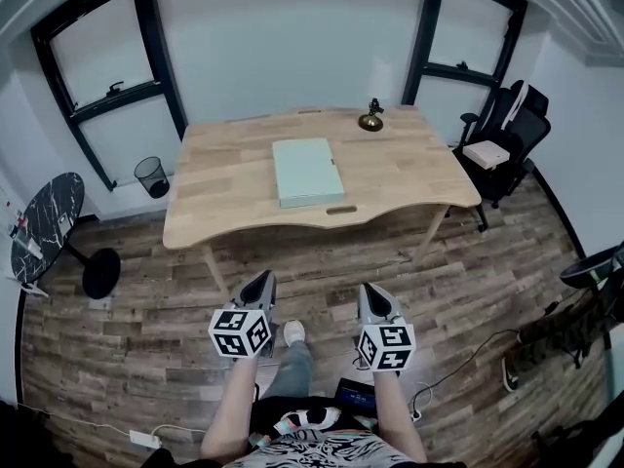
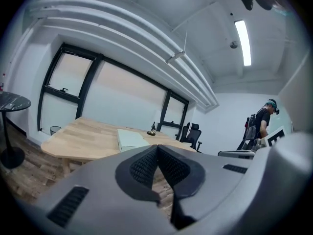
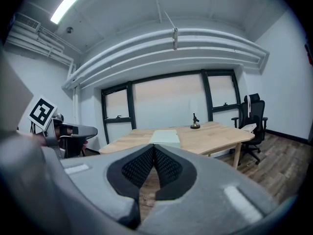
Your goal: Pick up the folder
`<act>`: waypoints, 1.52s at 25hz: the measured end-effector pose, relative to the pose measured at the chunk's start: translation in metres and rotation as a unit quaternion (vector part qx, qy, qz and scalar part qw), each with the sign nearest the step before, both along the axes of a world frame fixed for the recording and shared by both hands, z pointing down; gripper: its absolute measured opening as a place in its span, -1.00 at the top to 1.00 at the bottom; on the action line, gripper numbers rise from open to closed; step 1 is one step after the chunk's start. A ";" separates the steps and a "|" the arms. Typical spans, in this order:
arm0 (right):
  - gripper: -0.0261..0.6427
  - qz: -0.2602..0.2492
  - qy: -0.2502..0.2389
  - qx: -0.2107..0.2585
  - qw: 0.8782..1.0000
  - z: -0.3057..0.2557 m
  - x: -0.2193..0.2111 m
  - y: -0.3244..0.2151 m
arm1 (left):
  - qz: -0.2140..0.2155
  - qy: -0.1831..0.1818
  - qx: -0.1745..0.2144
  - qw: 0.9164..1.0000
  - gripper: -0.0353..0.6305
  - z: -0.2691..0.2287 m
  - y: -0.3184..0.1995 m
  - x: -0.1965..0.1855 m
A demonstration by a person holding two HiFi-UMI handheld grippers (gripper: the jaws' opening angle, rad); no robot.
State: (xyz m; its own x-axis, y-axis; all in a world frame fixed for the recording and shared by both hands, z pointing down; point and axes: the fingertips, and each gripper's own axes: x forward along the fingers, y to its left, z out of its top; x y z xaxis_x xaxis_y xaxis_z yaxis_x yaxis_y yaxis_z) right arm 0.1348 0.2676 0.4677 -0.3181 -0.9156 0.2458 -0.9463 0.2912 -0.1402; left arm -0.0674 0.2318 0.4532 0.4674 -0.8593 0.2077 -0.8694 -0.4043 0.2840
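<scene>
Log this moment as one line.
stage: pre-grasp | folder: flat on table, untouched | left gripper: jaws shut, empty | right gripper: jaws shut, empty

In front of me, mid-frame, stands a wooden table (image 1: pixel 224 178), with a small brass ornament (image 1: pixel 370 119) near its upper right. I see a black office chair (image 1: pixel 512 125) at right and a wire bin (image 1: pixel 151 175) and dark round table (image 1: pixel 47 224) at left.
</scene>
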 end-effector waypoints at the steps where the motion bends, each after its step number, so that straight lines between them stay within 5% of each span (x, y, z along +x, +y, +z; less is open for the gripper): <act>1: 0.91 0.000 0.001 -0.004 1.000 0.003 -0.001 -0.017 | -0.004 0.000 -0.004 1.000 0.88 0.004 -0.017 -0.002; 19: 0.91 0.047 -0.002 -0.063 0.997 0.031 -0.008 -0.347 | 0.023 0.009 -0.054 0.998 0.88 0.034 -0.359 -0.032; 28: 0.91 0.096 -0.001 -0.068 0.993 0.038 0.006 -0.396 | 0.008 0.017 -0.069 0.997 0.87 0.045 -0.422 -0.039; 38: 0.91 0.071 0.005 -0.078 0.994 0.043 0.001 -0.439 | 0.015 0.036 -0.076 0.996 0.87 0.050 -0.462 -0.033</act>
State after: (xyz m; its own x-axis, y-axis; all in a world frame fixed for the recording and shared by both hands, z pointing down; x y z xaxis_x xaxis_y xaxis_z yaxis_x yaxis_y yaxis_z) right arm 0.1360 -0.1710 0.5112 -0.1860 -0.9015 0.3907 -0.9778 0.1309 -0.1634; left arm -0.1008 -0.2306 0.5028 0.5113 -0.8054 0.3000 -0.8327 -0.3779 0.4047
